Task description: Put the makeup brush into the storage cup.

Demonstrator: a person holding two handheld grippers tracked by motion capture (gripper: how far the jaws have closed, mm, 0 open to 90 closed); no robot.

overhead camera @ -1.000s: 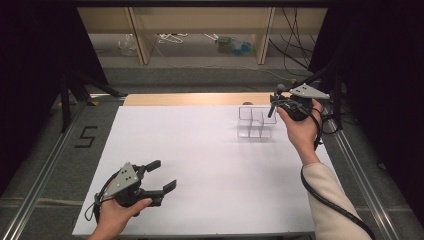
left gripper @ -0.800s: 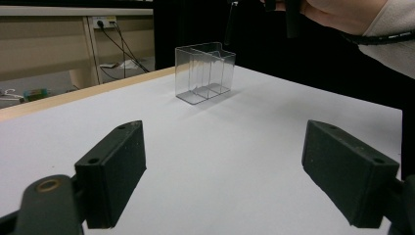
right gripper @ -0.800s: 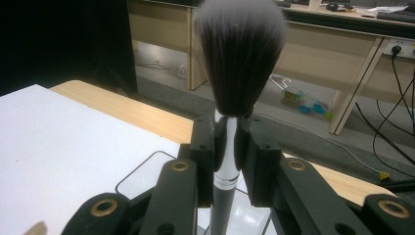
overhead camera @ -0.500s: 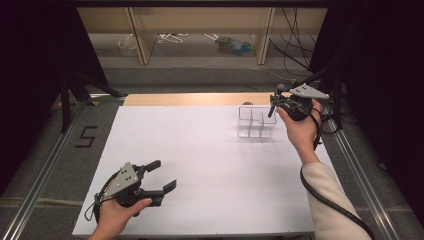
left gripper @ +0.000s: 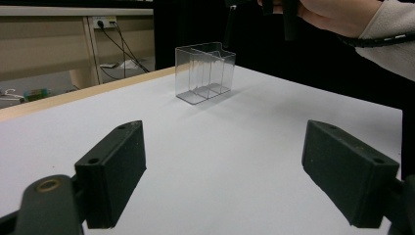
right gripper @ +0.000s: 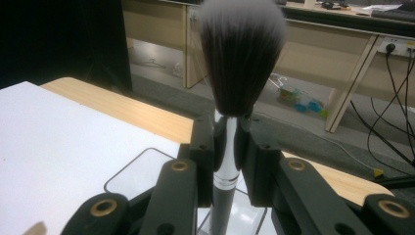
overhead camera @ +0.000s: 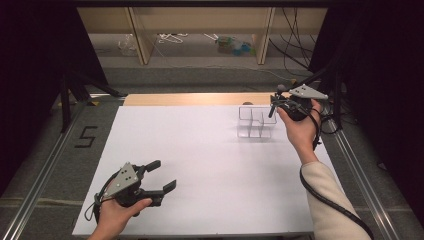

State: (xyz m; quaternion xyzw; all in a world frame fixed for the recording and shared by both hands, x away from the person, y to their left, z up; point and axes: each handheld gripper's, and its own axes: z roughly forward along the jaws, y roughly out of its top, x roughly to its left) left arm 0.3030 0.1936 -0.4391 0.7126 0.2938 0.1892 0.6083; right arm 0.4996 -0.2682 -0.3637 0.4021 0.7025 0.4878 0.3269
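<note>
My right gripper (overhead camera: pixel 275 106) is shut on a makeup brush (right gripper: pixel 242 54) with a dark, white-tipped head and a silver and black handle. The brush stands upright between the jaws, its handle pointing down over a clear plastic box with compartments (overhead camera: pixel 256 122) at the table's far right. In the right gripper view the box (right gripper: pixel 137 178) lies just beneath the gripper (right gripper: pixel 228 147). My left gripper (overhead camera: pixel 164 175) rests near the front left of the white table (overhead camera: pixel 210 155), open with nothing between its fingers. From the left gripper view the box (left gripper: pixel 205 73) stands far ahead of the open jaws.
A wooden strip (overhead camera: pixel 190 99) runs along the table's far edge. Beyond it are a floor with cables and wooden shelf legs (overhead camera: pixel 140 40). Metal rails (overhead camera: pixel 45 165) flank the table, with a "5" marked on the floor at left (overhead camera: pixel 86 136).
</note>
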